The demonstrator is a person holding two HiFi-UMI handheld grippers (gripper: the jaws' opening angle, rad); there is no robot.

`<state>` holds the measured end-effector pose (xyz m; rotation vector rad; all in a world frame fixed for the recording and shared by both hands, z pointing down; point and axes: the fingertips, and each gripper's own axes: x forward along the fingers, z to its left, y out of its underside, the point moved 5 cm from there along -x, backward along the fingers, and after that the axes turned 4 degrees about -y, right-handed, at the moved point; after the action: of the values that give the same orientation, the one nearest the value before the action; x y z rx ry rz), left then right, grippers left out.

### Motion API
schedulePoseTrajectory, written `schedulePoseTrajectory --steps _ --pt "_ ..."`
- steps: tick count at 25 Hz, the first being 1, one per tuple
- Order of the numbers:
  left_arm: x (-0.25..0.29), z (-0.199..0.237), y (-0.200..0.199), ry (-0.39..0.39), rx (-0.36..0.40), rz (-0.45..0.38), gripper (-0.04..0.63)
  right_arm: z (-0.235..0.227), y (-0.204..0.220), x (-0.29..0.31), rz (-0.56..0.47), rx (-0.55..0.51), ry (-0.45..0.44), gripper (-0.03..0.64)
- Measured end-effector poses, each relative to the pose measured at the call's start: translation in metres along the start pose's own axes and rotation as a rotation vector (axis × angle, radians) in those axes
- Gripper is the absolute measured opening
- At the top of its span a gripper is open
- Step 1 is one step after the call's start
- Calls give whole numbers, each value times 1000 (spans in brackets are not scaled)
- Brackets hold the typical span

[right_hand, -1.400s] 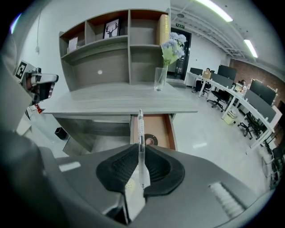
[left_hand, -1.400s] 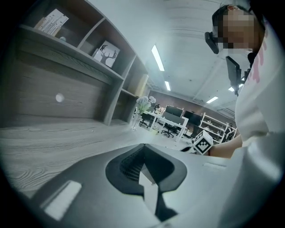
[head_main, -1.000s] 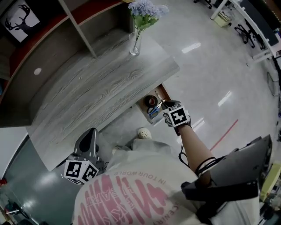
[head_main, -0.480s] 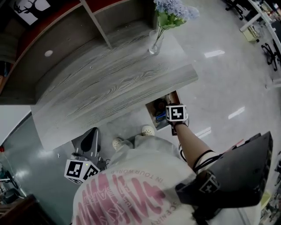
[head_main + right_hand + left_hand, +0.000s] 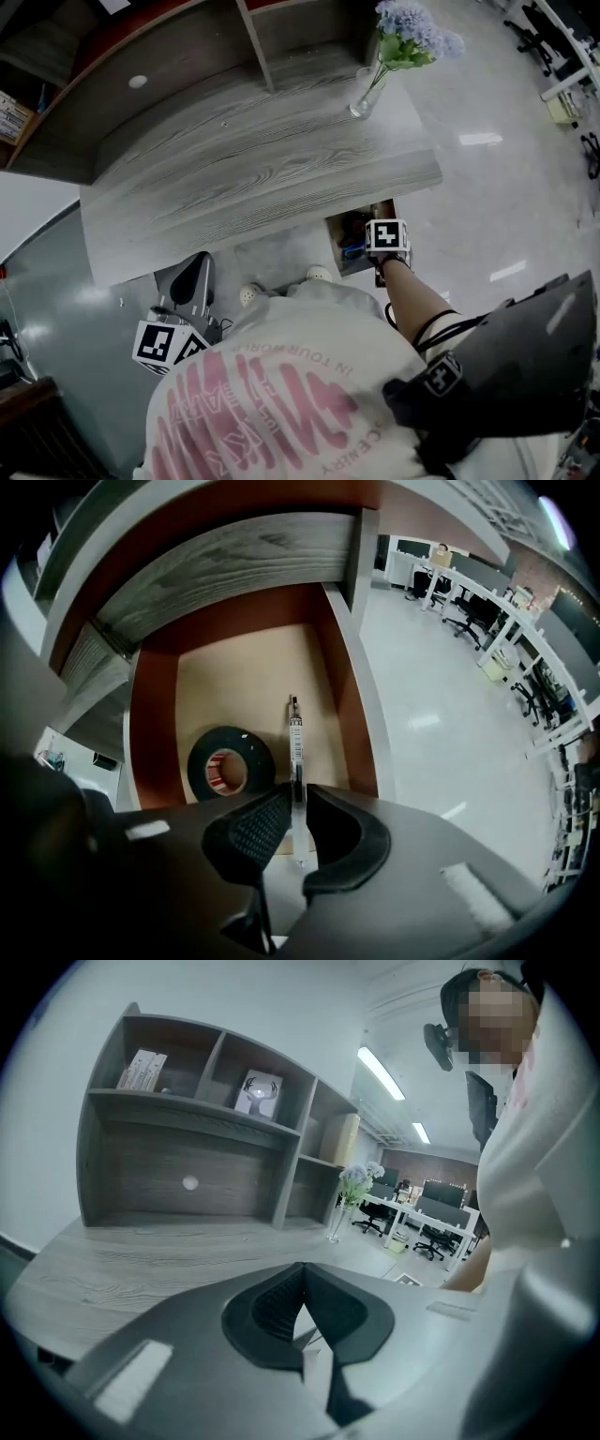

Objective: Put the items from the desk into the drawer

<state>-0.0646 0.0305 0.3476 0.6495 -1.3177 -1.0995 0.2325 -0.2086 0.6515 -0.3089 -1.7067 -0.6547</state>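
While my right gripper (image 5: 298,797) points steeply down over the open drawer (image 5: 225,682), its jaws are clenched on a clear pen (image 5: 296,735), the pads pinching the barrel near its lower end. The rest of the pen runs toward 12 o'clock in the right gripper view, over the drawer's tan floor. I cannot tell whether it touches that floor.

A black tape roll (image 5: 231,766) lies flat in the drawer at 9 o'clock of the pen, just beside it but apart. The drawer's red-brown side wall runs close at 3 o'clock. Across 12 o'clock the grey desk (image 5: 253,178) overhangs the back of the drawer, so only the front part lies open beneath me.

From the head view the drawer shows at 3 o'clock under the desk's right end, with the gripper's marker cube covering part of it. A glass vase (image 5: 366,92) of pale flowers (image 5: 412,28) stands on the desktop at 1 o'clock, well apart from the drawer. A shelf unit (image 5: 187,1147) rises along the desk's far edge.

My left gripper (image 5: 302,1274) hangs at 7 o'clock, off the desk's near edge, its jaws pressed together on nothing. The person's pink-printed shirt (image 5: 281,394) fills the bottom of the head view.
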Motion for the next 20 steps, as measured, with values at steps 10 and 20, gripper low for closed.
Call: schedulePoseTrajectory --steps 10,20 --pt "8 -1 -6 51 24 -43 17 -4 10 -22 -41 68 -43 167" --pt "29 -3 -14 176 9 -77 17 78 -91 -191 -673 -38 -297 3"
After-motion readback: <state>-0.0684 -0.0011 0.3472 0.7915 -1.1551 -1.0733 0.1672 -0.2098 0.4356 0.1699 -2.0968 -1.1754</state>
